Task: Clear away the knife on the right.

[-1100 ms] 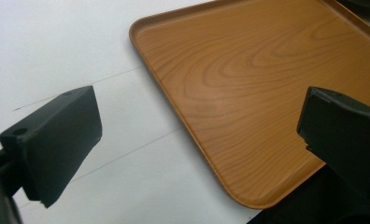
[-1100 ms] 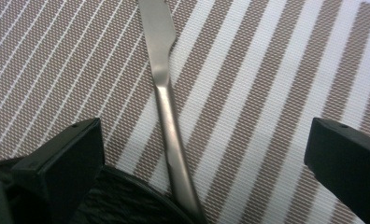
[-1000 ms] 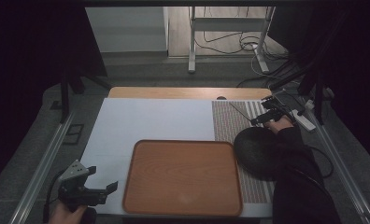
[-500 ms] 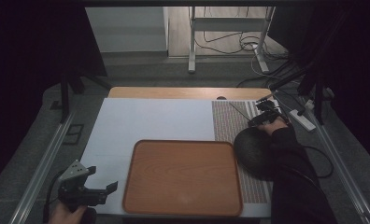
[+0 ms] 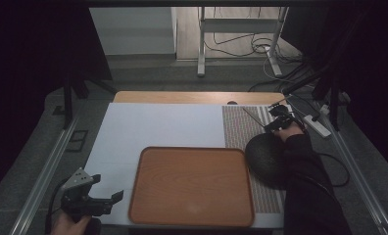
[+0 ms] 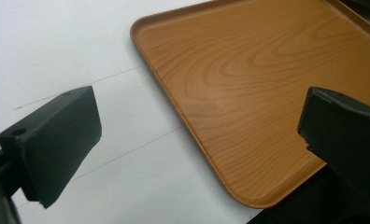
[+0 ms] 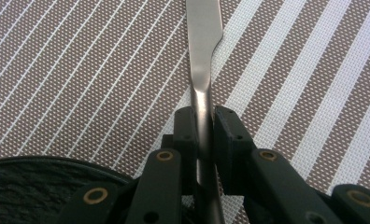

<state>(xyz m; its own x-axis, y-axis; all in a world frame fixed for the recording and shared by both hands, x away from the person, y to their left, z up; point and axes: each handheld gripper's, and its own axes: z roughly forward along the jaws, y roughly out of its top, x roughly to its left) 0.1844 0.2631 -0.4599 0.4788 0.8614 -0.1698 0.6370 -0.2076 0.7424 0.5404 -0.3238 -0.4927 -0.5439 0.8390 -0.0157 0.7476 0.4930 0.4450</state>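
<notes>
High view: a white table top (image 5: 157, 127) fills the middle of the frame, with a striped brown placemat (image 5: 246, 128) along its right side. At lower centre lies a wooden tray (image 5: 192, 186), bare of any load, its near corner also showing at the upper right of the left gripper view. Just right of the tray, on the mat, sits a dark round bowl (image 5: 265, 159); what it holds, if anything, cannot be told from here. At the upper right, the right gripper (image 5: 275, 122) has its jaws pressed together on the handle of a metal knife (image 7: 202, 56), whose flat blade runs toward the top of the right gripper view, low over the striped mat with the bowl's rim at lower left. At the lower left of the high view, the left gripper (image 5: 106, 198) waits beside the tray with its jaws spread wide, gripping nothing. The step in hand appears to be taking the knife from the mat; the next move likely calls for a steady lift and a carry toward the tray.
</notes>
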